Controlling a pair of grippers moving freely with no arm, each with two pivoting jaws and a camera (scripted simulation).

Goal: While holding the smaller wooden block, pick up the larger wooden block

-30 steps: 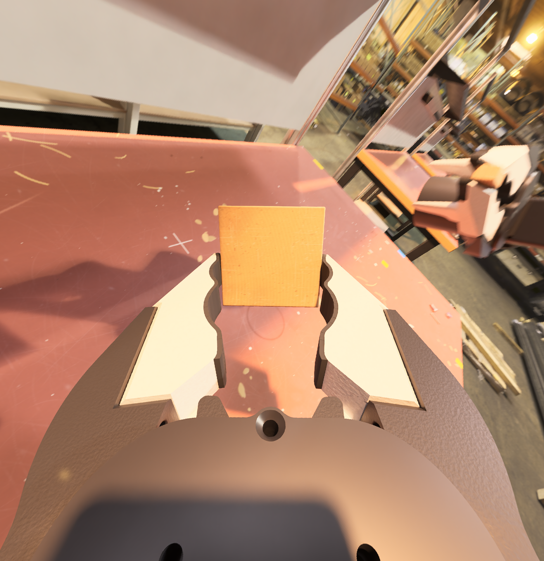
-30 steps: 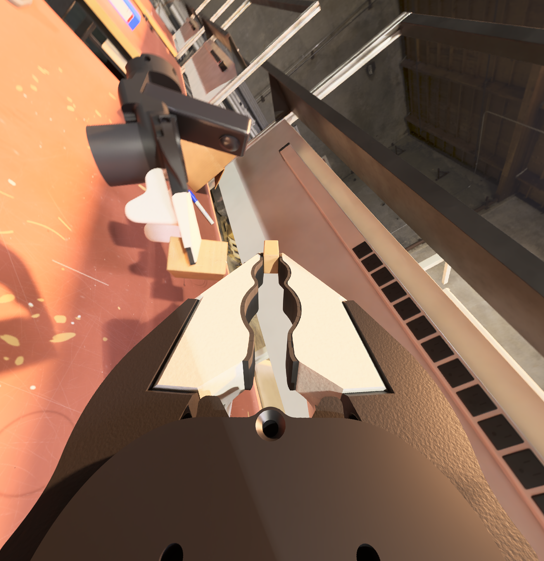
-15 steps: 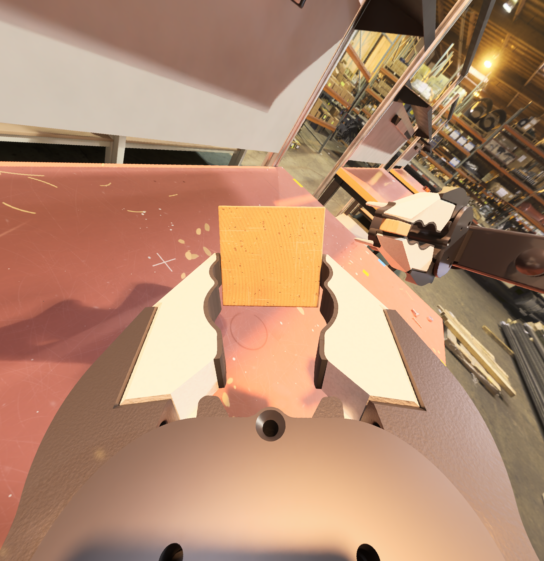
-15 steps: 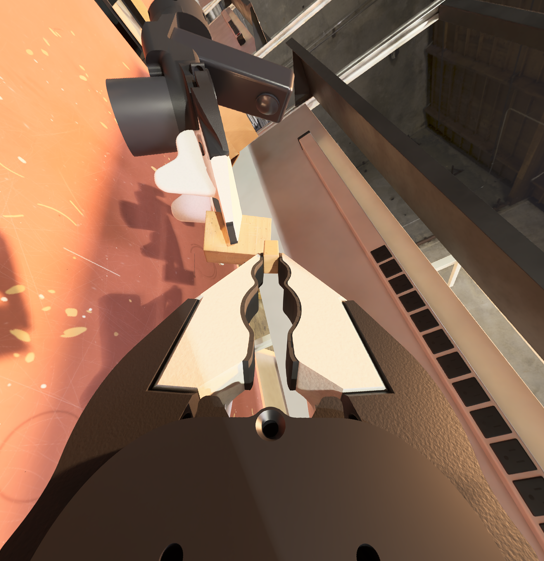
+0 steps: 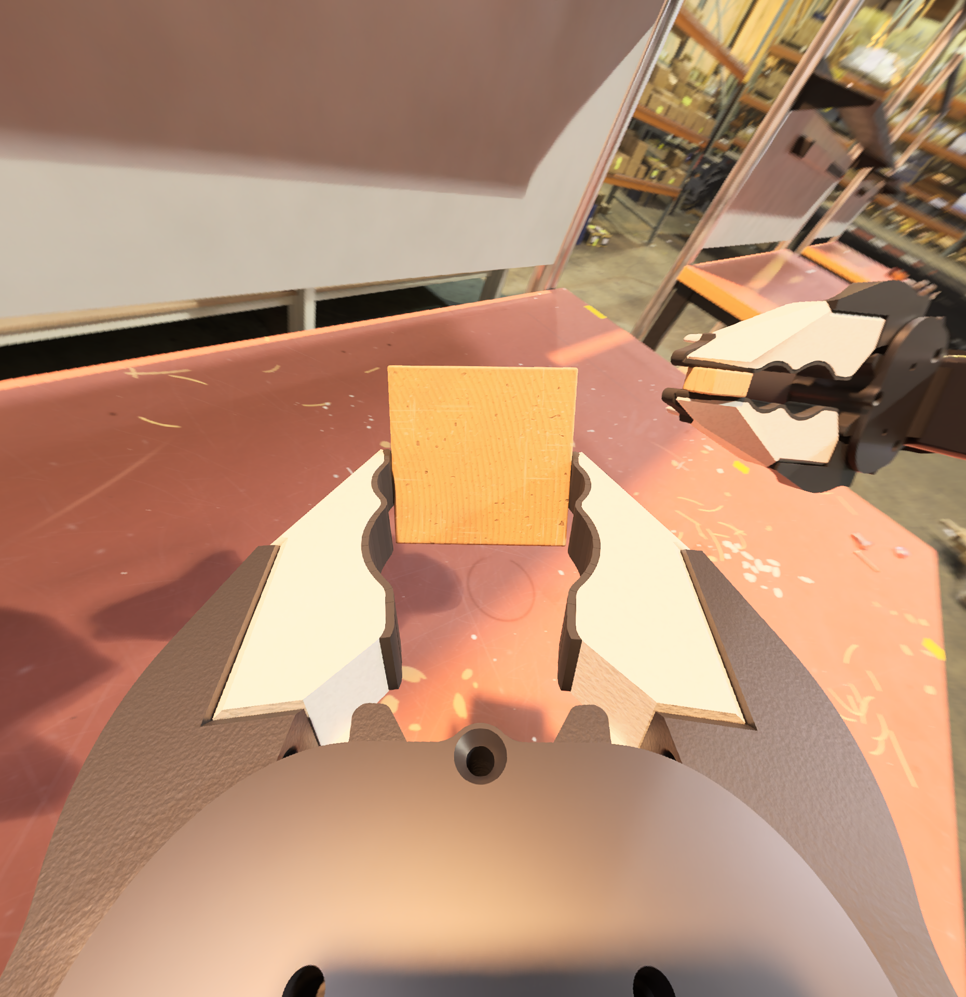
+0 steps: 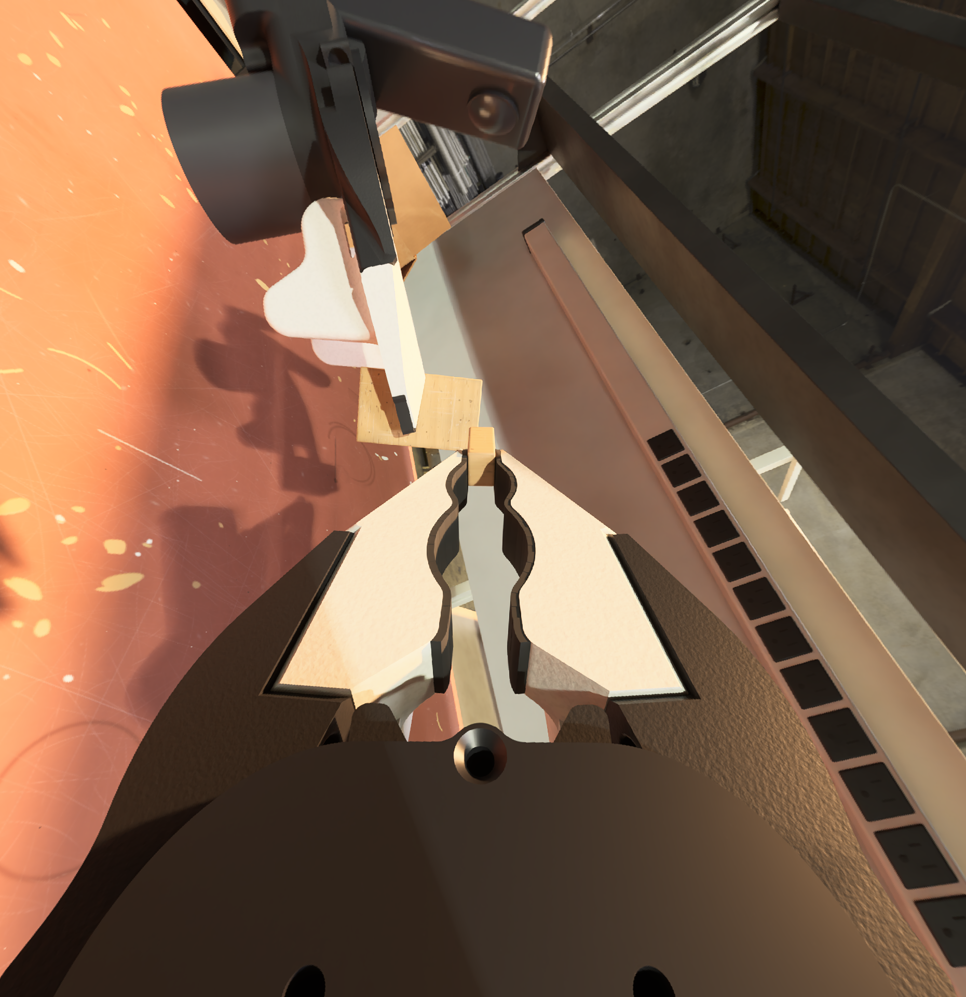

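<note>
Showing fine grain, the orange-tan larger wooden block [image 5: 480, 458] looks square.

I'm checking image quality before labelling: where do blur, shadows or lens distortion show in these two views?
Left wrist view: the right edge smears, blurring the shelving; soft gripper shadows darken the red table at left; the larger wooden block stays sharp. Right wrist view: warm light falls on the table, hard-edged shadows lie beneath the left gripper, and the wide lens slants the straight beams.
</note>
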